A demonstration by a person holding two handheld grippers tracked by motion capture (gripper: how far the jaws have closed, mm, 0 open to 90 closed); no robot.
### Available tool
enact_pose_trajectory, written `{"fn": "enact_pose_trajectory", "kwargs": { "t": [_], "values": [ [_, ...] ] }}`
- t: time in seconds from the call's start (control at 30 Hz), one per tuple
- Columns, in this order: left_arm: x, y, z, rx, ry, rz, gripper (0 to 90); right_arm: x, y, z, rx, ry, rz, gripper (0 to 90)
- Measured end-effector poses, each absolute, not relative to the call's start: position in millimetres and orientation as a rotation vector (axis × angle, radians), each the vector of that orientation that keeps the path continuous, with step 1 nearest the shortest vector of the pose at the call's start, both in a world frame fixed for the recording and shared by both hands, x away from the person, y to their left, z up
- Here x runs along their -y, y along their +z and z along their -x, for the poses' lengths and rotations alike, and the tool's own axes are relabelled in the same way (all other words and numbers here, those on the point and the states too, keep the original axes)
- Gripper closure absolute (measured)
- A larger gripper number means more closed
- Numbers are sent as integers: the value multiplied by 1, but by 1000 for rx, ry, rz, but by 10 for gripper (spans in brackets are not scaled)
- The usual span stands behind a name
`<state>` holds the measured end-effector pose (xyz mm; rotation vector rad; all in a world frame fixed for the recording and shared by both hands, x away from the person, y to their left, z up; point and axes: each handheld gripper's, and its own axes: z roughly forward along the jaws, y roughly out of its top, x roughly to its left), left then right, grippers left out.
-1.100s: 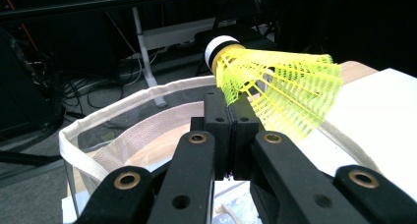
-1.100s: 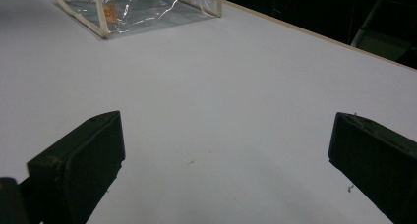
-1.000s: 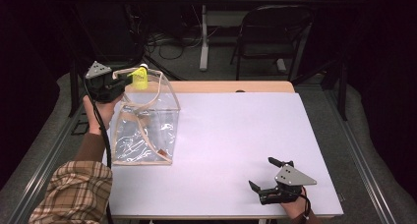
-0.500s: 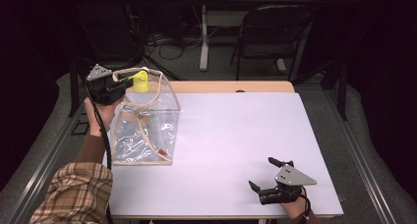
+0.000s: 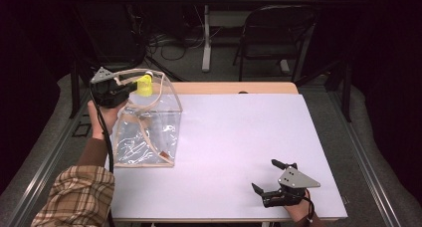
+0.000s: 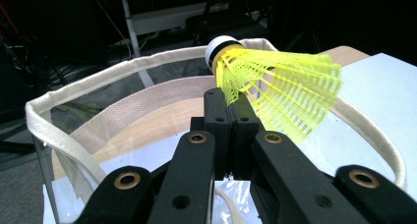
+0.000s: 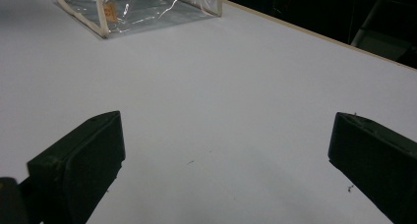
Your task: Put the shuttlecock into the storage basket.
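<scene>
White surface [image 5: 234, 152] in a dark room, folding chair [image 5: 276, 33] behind.
Left gripper [image 5: 130, 86] jaws pinch the yellow shuttlecock [image 5: 145, 85] over the clear bag [image 5: 149, 132]; right gripper [image 5: 272, 177] gapes empty, its hand cut off.

surface: white table [image 5: 239, 137] | on it: clear bag [image 5: 149, 137], near left edge

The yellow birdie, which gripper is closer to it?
Left. The left gripper is shut on the birdie, holding it over the clear bag's rim. The right gripper sits open at the table's near right corner, far from it.
</scene>
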<state>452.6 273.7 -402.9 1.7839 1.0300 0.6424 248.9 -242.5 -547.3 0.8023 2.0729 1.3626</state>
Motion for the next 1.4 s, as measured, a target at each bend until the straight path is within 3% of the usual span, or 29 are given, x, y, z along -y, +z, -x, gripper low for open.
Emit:
{"fn": "enact_pose_trajectory", "kwargs": {
  "t": [1.4],
  "values": [
    [-261, -416, -463, -1019, 585, -1887, 895, 243, -547, -249, -2072, 1363, -803, 1]
  ]
}}
